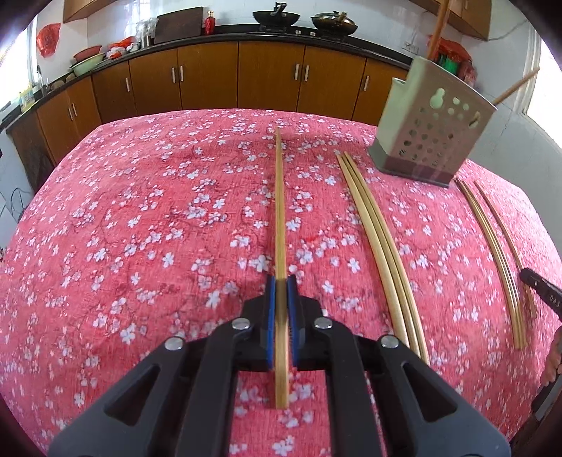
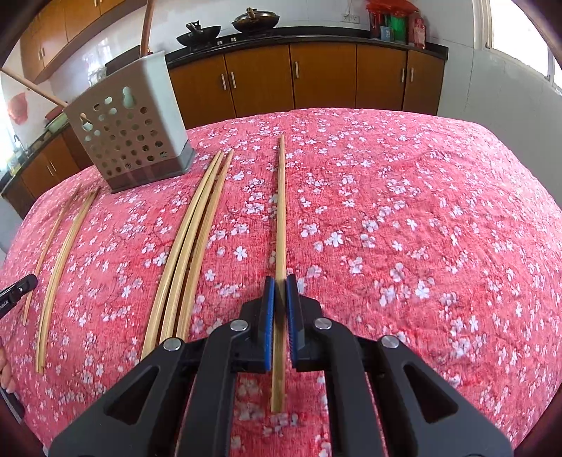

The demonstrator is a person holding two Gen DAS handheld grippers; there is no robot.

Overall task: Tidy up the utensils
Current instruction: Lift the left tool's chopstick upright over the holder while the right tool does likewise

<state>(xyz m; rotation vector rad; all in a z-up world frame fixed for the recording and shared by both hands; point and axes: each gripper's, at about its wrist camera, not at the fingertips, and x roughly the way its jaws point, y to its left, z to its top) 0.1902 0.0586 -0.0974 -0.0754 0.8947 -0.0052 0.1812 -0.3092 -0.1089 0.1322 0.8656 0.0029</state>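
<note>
- Black, blue-padded jaws of the left gripper (image 1: 281, 281) are clenched on a single bamboo chopstick (image 1: 280, 218), which runs straight ahead between the pads and lies along the desk's (image 1: 140, 228) red cloth with white blossoms.
- The right gripper (image 2: 280, 283) has its jaws likewise clamped on another chopstick (image 2: 281, 218), whose near end sticks out behind the pads and whose far end points toward the cabinets.
- Seen from the left wrist, a bundle of three chopsticks (image 1: 379, 246) lies just to the right of the held one, close together and roughly parallel to it.
- Further right, near the desk's edge, lie more loose chopsticks (image 1: 491, 239); the black tip of the right gripper shows just beside their near ends, and part of a hand (image 1: 553, 358) appears at the frame's edge.
- Seen from the right wrist, the same groups lie to the left of the gripped stick, with the bundle nearest and the thin pair (image 2: 59, 260) well apart from it.
- Beyond the bundle stands a grey perforated utensil holder (image 1: 432, 130), upright on the cloth, with wooden handles (image 1: 439, 28) rising from its top; it sits between the two loose groups at their far ends.
- Nothing stands on the cloth directly ahead of either held stick.
- Past the desk runs a row of brown cabinets (image 1: 270, 77) under a dark worktop bearing two black woks (image 1: 305, 19), a red bottle (image 1: 209, 23), and bowls (image 1: 87, 59) at the left.
</note>
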